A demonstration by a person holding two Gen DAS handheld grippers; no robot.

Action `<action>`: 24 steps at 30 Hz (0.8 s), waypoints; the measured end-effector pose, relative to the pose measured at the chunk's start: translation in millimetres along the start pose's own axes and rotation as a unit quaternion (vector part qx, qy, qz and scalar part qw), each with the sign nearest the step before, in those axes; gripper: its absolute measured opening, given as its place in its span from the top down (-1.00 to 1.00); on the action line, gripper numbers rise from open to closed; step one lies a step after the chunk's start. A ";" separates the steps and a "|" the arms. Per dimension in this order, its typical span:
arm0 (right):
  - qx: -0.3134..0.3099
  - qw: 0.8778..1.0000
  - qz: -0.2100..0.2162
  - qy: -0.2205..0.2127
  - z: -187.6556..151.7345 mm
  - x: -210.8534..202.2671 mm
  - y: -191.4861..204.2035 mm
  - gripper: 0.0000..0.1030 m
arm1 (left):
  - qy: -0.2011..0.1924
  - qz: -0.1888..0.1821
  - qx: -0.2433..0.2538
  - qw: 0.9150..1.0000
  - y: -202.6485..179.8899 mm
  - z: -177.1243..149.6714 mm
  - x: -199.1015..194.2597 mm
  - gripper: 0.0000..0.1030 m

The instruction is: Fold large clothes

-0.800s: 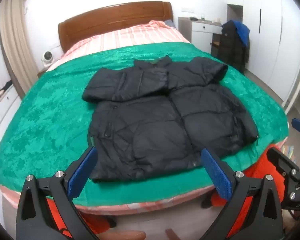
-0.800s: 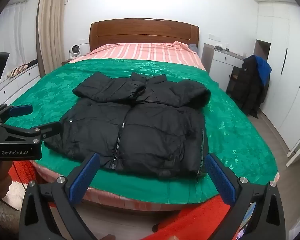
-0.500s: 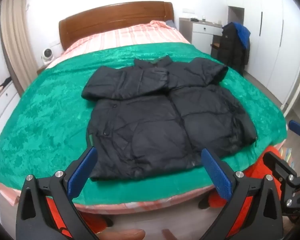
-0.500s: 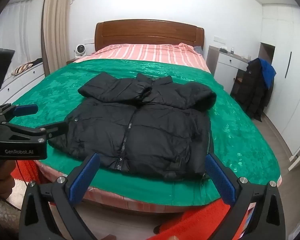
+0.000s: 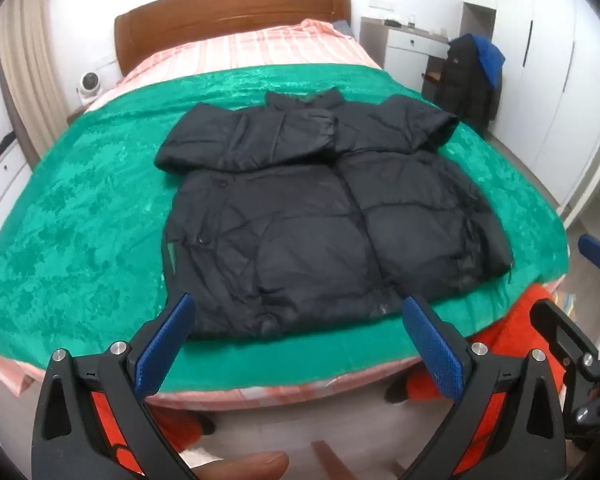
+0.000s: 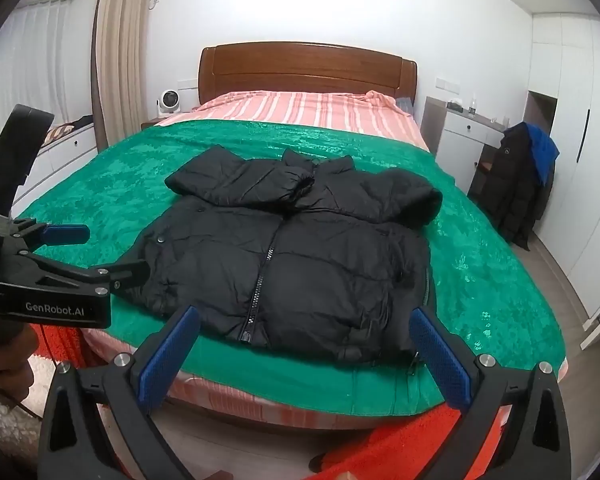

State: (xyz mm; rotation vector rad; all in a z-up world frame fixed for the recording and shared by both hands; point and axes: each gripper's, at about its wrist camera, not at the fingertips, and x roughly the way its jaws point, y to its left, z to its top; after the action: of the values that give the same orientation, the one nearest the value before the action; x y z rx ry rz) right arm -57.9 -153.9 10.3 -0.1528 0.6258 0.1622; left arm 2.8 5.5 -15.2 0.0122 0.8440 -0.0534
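Across the bed: black puffer jacket [image 6: 284,256] lies face up on the green blanket [image 6: 480,264], hem toward the foot edge, collar toward the wooden headboard [image 6: 306,66].
Sleeve state: both sleeves are folded across the chest and meet near the collar; the body is not yet folded.
Left gripper [image 5: 296,340]: jaws spread wide, holding nothing, poised off the foot of the bed in front of the hem's left half.
Right gripper [image 6: 300,348]: jaws spread wide, holding nothing, poised in front of the hem's right half.
Risk, slip: the shell looks smooth and slick; a shallow pinch on the hem would probably slide off as the fabric is lifted.
Risk, partial grasp: the quilted fill is thick and springy; a bite that catches only the top layer would likely separate the front panel from the back.
Risk, sleeves: the sleeves rest loose on top; an uneven lift by the two grippers could tip them off the chest.
Risk, drag: the blanket is plush with a crushed sheen and hangs over the foot edge; it may be pulled along if pinched with the hem.
Material, jacket: matte black, puffed quilted panels, centre zip [image 6: 260,276], snap studs near the left edge.
Material, finger pads: blue, textured, flat [image 6: 168,360].
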 end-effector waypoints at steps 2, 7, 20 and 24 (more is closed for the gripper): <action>0.001 1.000 0.001 0.002 0.0 0.7 -0.4 -1.00 | -0.005 0.006 -0.001 1.000 0.5 -0.3 -1.6 -1.00; 0.000 1.000 0.001 0.001 0.5 1.1 0.4 -1.00 | -0.016 0.014 0.001 1.000 1.9 0.6 -4.6 -1.00; -0.001 1.000 0.001 0.000 -1.2 2.6 -0.3 -1.00 | -0.022 0.025 -0.002 0.999 5.6 -0.2 -5.9 -1.00; 0.000 1.000 0.001 -0.003 -2.2 1.9 -1.5 -1.00 | -0.025 0.028 0.000 0.999 5.2 -0.5 -6.9 -1.00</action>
State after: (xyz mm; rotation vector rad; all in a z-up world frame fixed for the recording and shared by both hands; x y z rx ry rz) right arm -57.2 -155.6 7.6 -0.1527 0.6197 0.1643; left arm -2.0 11.0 -10.4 0.0350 0.7929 -0.0022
